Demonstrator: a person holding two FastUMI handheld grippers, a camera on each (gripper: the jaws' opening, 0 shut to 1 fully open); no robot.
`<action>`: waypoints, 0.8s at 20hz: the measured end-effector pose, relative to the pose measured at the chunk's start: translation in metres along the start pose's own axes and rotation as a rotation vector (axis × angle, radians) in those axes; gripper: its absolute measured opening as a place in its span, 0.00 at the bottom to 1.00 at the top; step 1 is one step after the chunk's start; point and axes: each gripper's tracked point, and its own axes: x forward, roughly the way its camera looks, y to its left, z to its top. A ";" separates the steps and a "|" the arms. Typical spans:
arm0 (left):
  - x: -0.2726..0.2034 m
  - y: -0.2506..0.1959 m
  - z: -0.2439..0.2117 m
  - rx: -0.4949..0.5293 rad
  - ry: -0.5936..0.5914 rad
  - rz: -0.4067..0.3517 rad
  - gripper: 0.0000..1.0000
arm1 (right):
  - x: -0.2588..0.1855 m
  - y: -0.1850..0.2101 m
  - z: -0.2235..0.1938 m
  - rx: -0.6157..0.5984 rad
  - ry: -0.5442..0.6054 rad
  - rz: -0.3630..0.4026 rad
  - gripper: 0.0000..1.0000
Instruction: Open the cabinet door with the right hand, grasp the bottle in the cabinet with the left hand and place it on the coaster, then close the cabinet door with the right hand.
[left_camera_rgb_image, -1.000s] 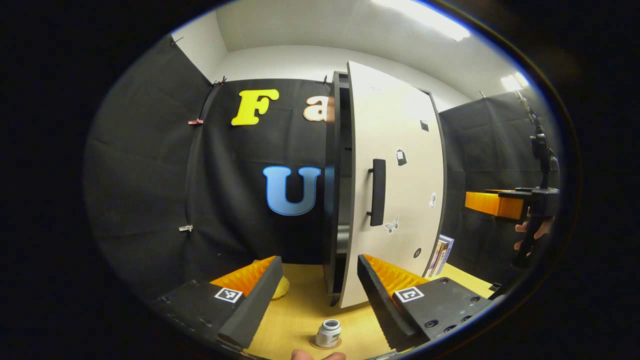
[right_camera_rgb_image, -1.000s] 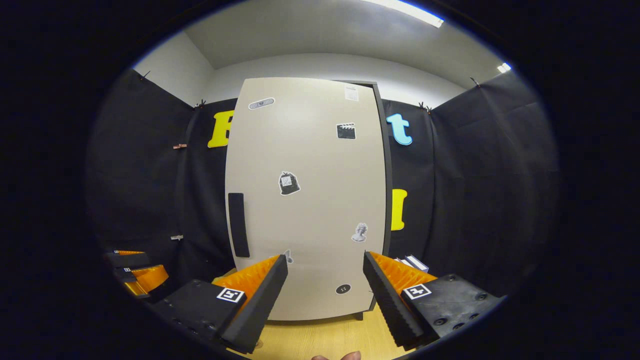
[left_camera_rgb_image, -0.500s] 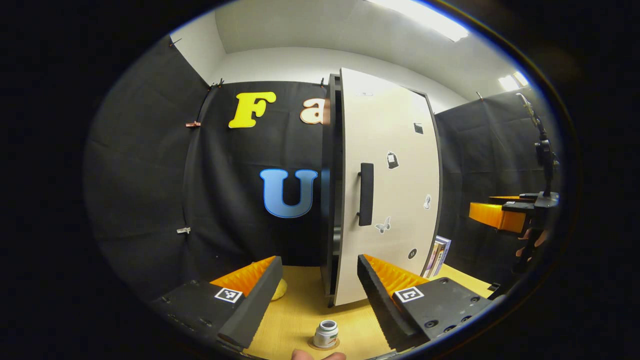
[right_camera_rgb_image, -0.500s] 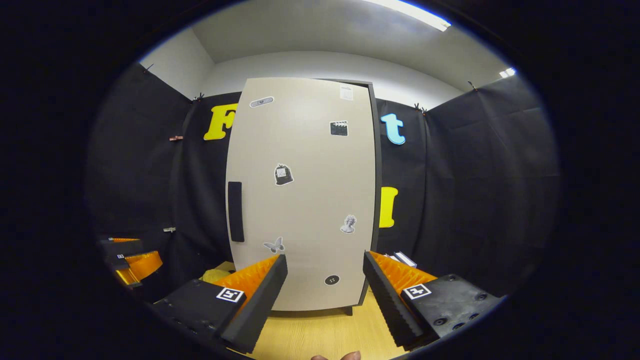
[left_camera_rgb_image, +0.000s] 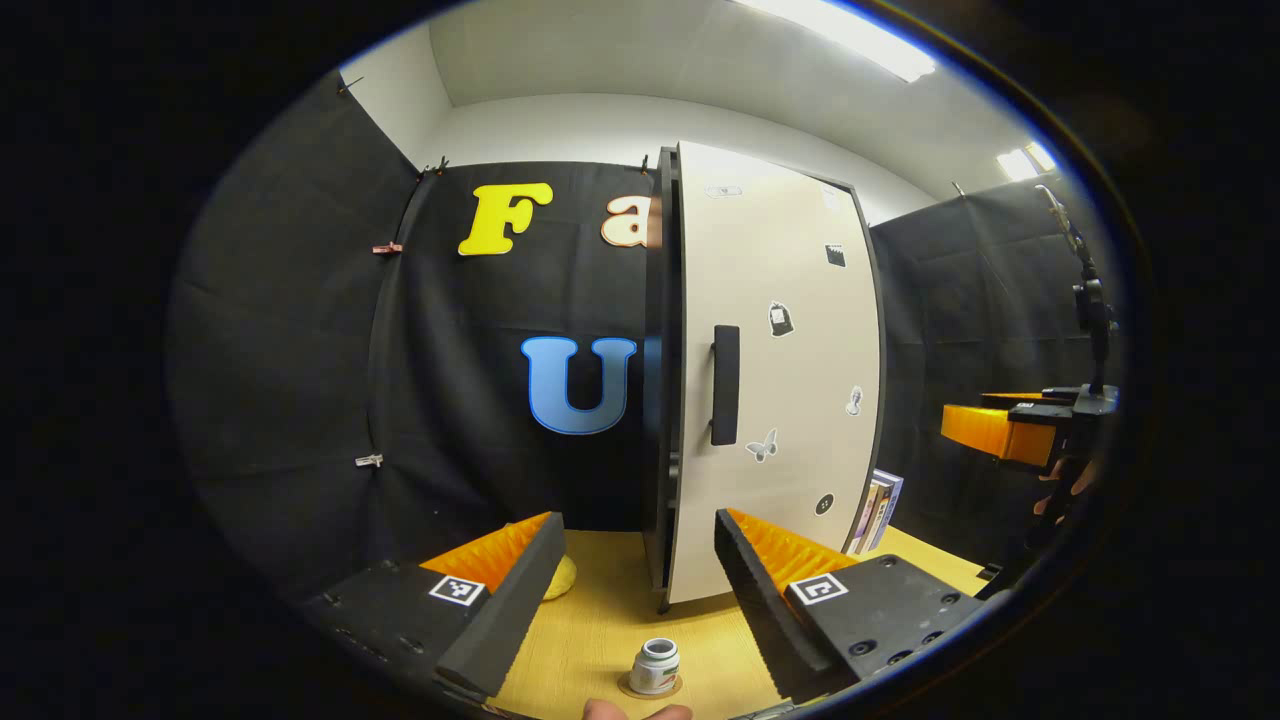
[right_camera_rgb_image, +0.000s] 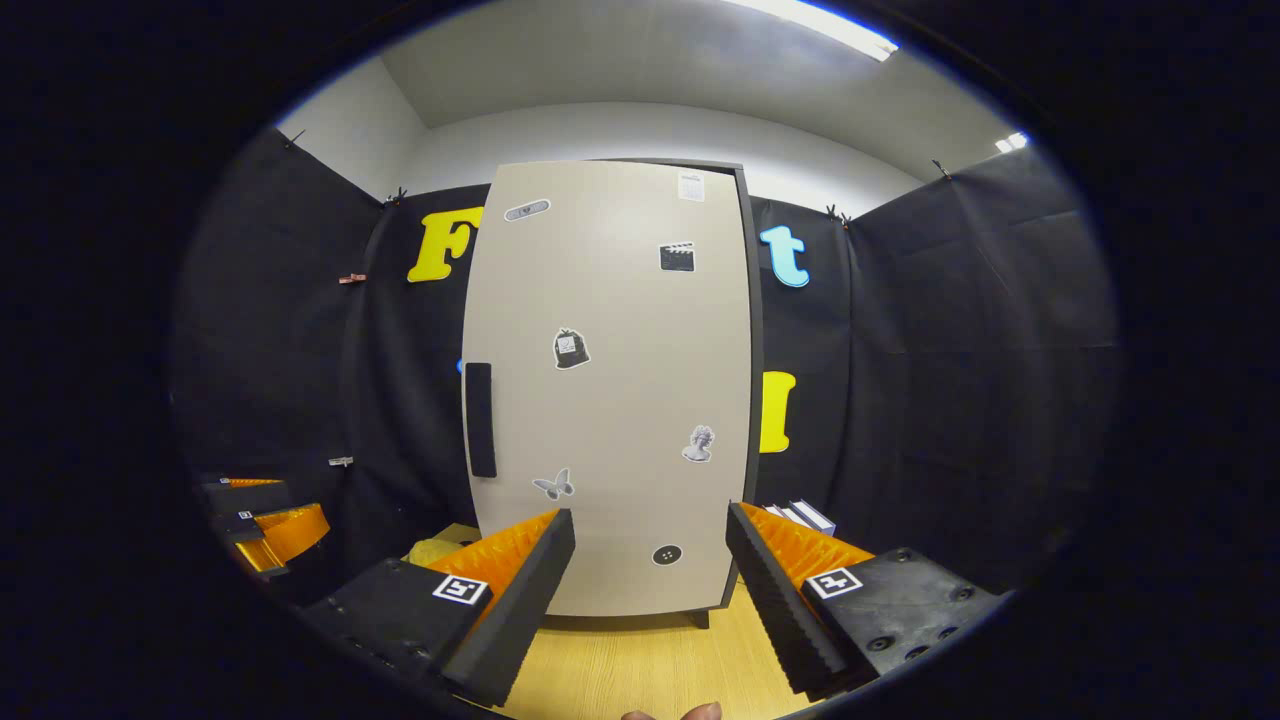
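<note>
A small white bottle (left_camera_rgb_image: 655, 665) stands on a round coaster (left_camera_rgb_image: 650, 688) on the wooden table, just in front of my left gripper (left_camera_rgb_image: 638, 525), which is open and holds nothing. The tall cabinet's pale door (left_camera_rgb_image: 780, 400) with a dark handle (left_camera_rgb_image: 725, 385) lies almost flush with the dark cabinet body. In the right gripper view the door (right_camera_rgb_image: 610, 400) faces me and its handle (right_camera_rgb_image: 480, 420) sits at the left edge. My right gripper (right_camera_rgb_image: 650, 520) is open, a short way back from the door and not touching it.
A hand holds the right gripper (left_camera_rgb_image: 975, 415) at the far right of the left gripper view. The left gripper (right_camera_rgb_image: 265, 508) shows low at the left of the right gripper view. A yellow object (left_camera_rgb_image: 562, 577) lies left of the cabinet, and books (left_camera_rgb_image: 878, 510) lean at its right.
The cabinet door has swung from partly open to nearly flush with the cabinet. The right gripper has drawn back a little. The bottle stays on the coaster.
</note>
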 end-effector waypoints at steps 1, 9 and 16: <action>0.000 0.000 0.000 -0.001 0.000 0.001 0.95 | 0.000 0.000 -0.001 0.000 0.003 -0.001 0.99; 0.001 -0.001 0.005 0.006 -0.013 0.006 0.95 | -0.002 -0.003 -0.007 -0.006 0.013 -0.008 0.99; 0.002 -0.005 0.009 0.010 -0.019 0.004 0.95 | -0.002 -0.008 -0.009 0.003 0.021 -0.005 0.99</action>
